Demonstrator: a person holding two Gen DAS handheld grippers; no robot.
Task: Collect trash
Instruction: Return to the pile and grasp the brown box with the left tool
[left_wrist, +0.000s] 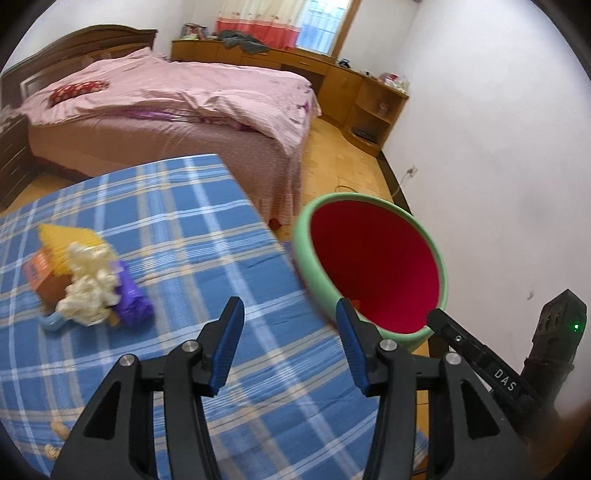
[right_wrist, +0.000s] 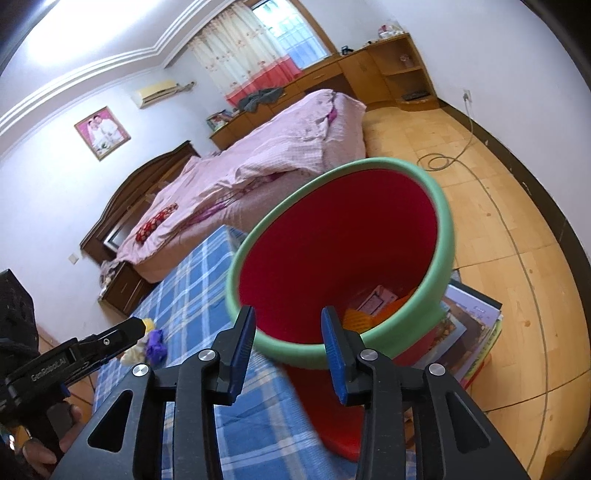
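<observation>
A red trash bin with a green rim (left_wrist: 306, 258) (right_wrist: 441, 206) stands beside the table's right edge; a pink box (right_wrist: 375, 301) and orange scraps lie in its bottom. A pile of trash (left_wrist: 85, 284) lies on the blue plaid tablecloth (left_wrist: 177, 229): a yellow piece, an orange box, crumpled white paper and a purple wrapper (left_wrist: 133, 295). The pile shows small in the right wrist view (right_wrist: 147, 343). My left gripper (left_wrist: 290, 321) is open and empty above the cloth, right of the pile. My right gripper (right_wrist: 288, 325) is open and empty over the bin's near rim.
A bed with a pink cover (left_wrist: 192, 99) stands behind the table. Wooden cabinets (left_wrist: 354, 88) line the far wall. Books (right_wrist: 472, 332) are stacked under the bin. A cable (right_wrist: 443, 158) lies on the wooden floor. Small crumbs (left_wrist: 59, 428) lie near the cloth's front edge.
</observation>
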